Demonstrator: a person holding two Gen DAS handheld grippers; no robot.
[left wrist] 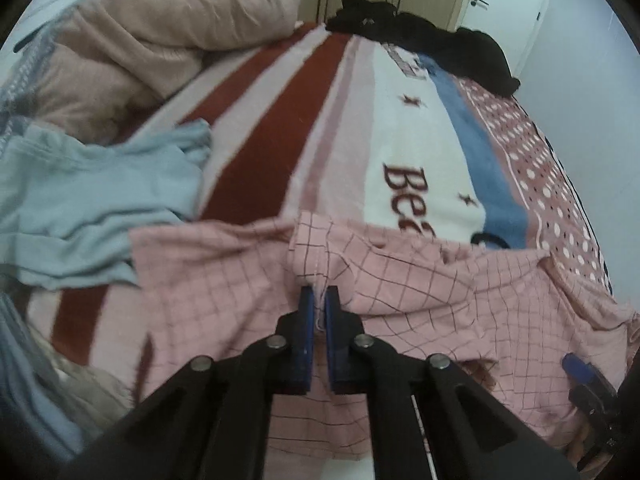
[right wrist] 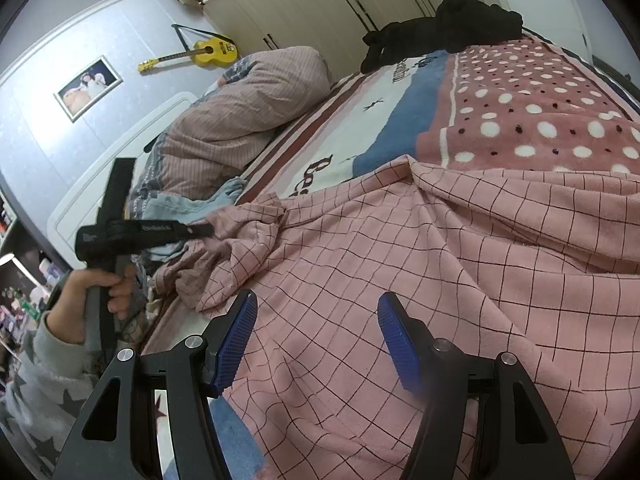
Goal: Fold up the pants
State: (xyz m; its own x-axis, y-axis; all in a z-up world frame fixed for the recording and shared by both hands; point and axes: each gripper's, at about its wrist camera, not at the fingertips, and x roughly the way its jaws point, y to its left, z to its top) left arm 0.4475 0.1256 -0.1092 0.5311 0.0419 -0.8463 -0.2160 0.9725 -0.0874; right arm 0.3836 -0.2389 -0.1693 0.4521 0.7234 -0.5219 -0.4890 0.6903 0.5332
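Pants [left wrist: 420, 280], pink with a dark grid, lie spread across the near end of the striped blanket [left wrist: 280, 128] on the bed, filling the lower half of both my views. In the left wrist view my left gripper [left wrist: 319, 296] has its two blue pads all but together, pinching a raised fold of the pink cloth at about 12 o'clock from the fingers; a thin seam of fabric runs down between the pads. The cloth bunches up just above the pinch.

My right gripper [right wrist: 318, 320] stands about half open above the pants, its ribbed blue fingers [right wrist: 240, 328] well apart with nothing between them but the checked cloth lying beneath; I cannot tell whether the tips touch it. From this view my left hand [right wrist: 100, 284] shows at 9 o'clock, wrapped around the other gripper's handle, the sleeve [right wrist: 44, 376] grey with stars.

A light blue garment [left wrist: 92, 196] lies at 9 o'clock in the left view, just beside the pants. A black garment [right wrist: 452, 24] sits at the far end of the bed, at 1 o'clock, well apart.
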